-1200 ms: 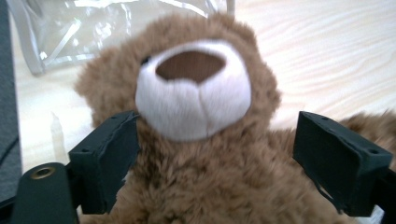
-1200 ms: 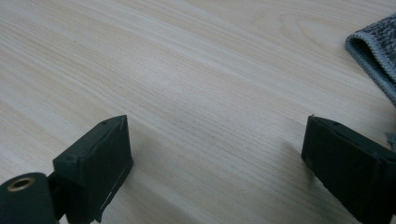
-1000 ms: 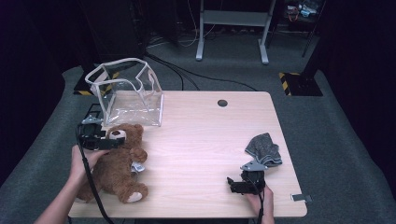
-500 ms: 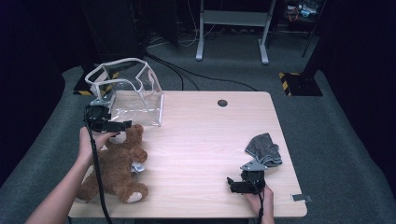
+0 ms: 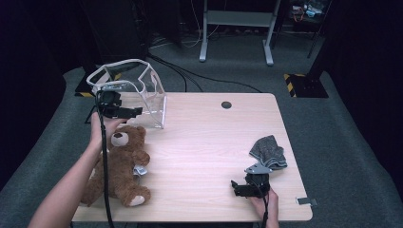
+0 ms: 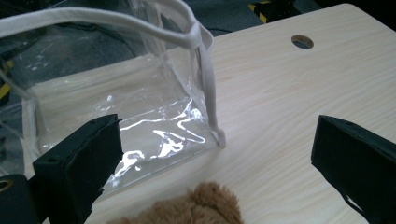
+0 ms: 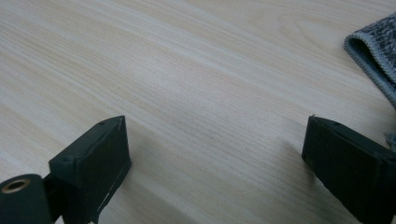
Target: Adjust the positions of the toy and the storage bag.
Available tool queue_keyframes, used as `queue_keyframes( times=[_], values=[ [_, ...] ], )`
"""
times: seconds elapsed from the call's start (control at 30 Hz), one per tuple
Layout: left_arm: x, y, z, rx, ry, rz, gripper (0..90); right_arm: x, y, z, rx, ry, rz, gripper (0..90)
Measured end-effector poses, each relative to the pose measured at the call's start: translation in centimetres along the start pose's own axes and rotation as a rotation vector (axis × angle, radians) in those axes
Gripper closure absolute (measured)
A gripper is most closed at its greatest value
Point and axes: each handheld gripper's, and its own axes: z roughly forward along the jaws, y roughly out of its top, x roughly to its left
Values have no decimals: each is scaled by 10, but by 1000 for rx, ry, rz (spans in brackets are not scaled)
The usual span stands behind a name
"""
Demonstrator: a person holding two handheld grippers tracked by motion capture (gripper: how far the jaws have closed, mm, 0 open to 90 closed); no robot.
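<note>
Pale wood-grain tabletop [image 5: 204,142] on dark grey carpet, with a round cable hole [image 5: 226,104] near the far edge. At far left, a clear plastic bag [image 5: 142,92] with white trim, standing open. Just before it, left hand-held gripper [image 5: 135,112] raised above the teddy bear's head, jaws spread wide, gripping nothing. Below, brown teddy bear [image 5: 121,164] on its back near the left edge. Far right, folded grey cloth [image 5: 268,152]; just beside it, right hand-held gripper [image 5: 236,188] low over bare wood, jaws wide, empty.
</note>
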Motion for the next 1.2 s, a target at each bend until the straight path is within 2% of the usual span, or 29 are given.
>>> queue_keyframes(
  times=[0.23,0.27,0.33,0.5,0.63,0.67,0.73,0.83,0.93,1.07,1.2],
  values=[
    [-3,20,9,-19,2,11,22,0,0,0,1,-2,-3,68],
    [-5,28,11,-20,-2,29,21,0,0,0,1,1,0,68],
    [-6,32,13,-25,-7,39,15,0,0,0,1,1,0,68],
    [-8,46,23,-34,-20,35,0,0,0,0,1,-2,-3,67],
    [-8,51,29,-31,-22,34,0,0,0,0,1,-1,-1,67],
    [-8,54,33,-6,-6,49,0,0,0,0,1,-2,-3,67],
    [-6,55,37,14,-9,52,0,0,0,0,2,-1,0,68],
    [-3,57,48,16,17,41,7,0,0,0,1,-1,0,68],
    [-3,56,56,32,30,50,46,0,0,0,2,-1,0,68],
    [-2,55,61,28,32,62,97,0,0,0,1,-1,0,68],
    [0,54,62,25,66,74,266,0,0,0,1,-1,-3,67]
  ],
)
